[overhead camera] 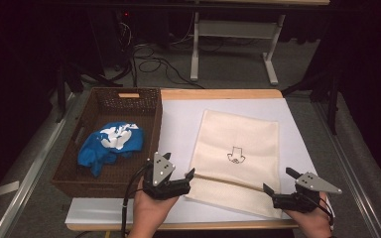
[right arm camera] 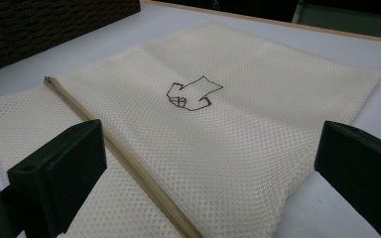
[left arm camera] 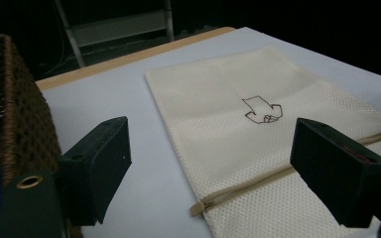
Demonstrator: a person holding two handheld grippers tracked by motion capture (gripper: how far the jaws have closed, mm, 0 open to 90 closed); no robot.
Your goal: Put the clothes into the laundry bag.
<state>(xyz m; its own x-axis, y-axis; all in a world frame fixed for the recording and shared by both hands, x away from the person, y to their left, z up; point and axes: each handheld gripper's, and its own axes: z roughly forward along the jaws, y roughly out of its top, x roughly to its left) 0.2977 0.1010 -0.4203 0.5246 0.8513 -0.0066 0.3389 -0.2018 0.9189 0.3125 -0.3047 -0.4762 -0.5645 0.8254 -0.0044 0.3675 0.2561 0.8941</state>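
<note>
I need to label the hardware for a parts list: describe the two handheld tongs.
Both tongs, left and right, have black bodies and two blocky black jaws. Each carries a grey three-cornered plate with small dark dots on top. A black cable trails from the left one. The forearms are bare, with no sleeves showing.

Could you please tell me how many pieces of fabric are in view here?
2: a cream mesh bag lying flat on the white table sheet, and a blue-and-white cloth bunched inside the wicker basket. More could be hidden beneath that cloth.
</note>
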